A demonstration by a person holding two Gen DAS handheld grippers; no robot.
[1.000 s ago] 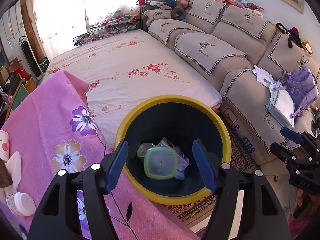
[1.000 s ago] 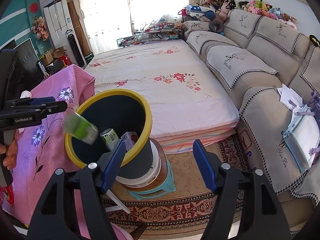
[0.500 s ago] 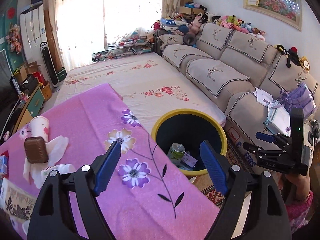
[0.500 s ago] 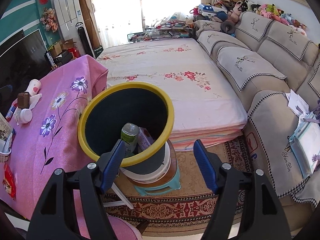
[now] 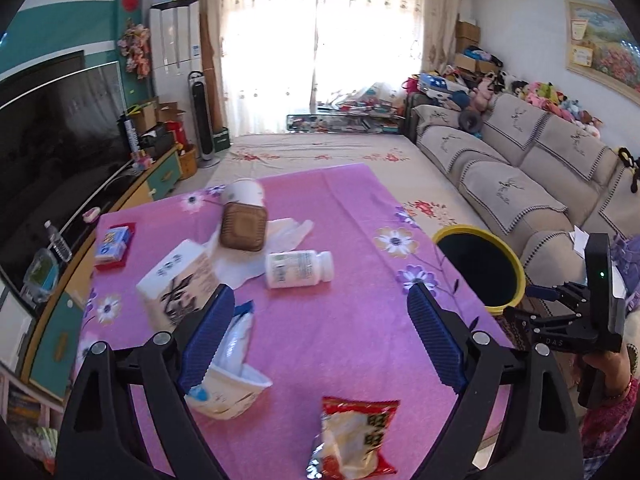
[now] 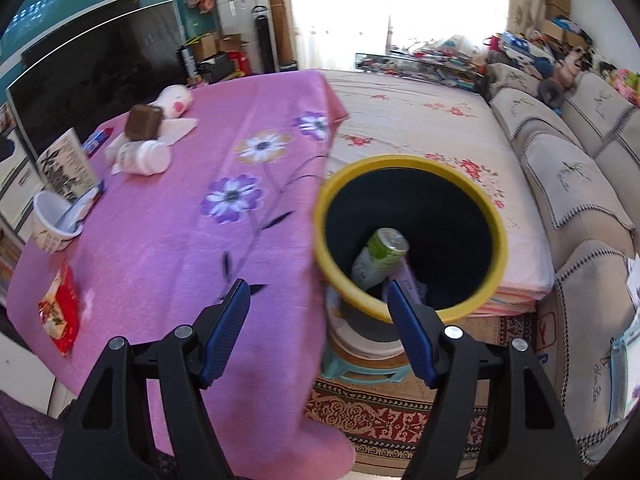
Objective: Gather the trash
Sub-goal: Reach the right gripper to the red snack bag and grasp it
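While left gripper (image 5: 320, 332) hangs spread and empty over pink tablecloth (image 5: 340, 344), pill bottle (image 5: 298, 269) lies at 12 o'clock; right gripper (image 6: 318, 320) likewise spread, yellow-rimmed bin (image 6: 408, 236) at 1 o'clock holding green can (image 6: 380, 258), possibly carton beneath.

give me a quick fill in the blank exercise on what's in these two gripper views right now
1. The green can lies inside the bin with the ____ rim.
2. The white pill bottle on the table lies on its ____.
3. The tablecloth under the trash is ____ with a flower print.
4. The left gripper and the right gripper both have their jaws ____, holding nothing.

Missing words: yellow; side; pink; open
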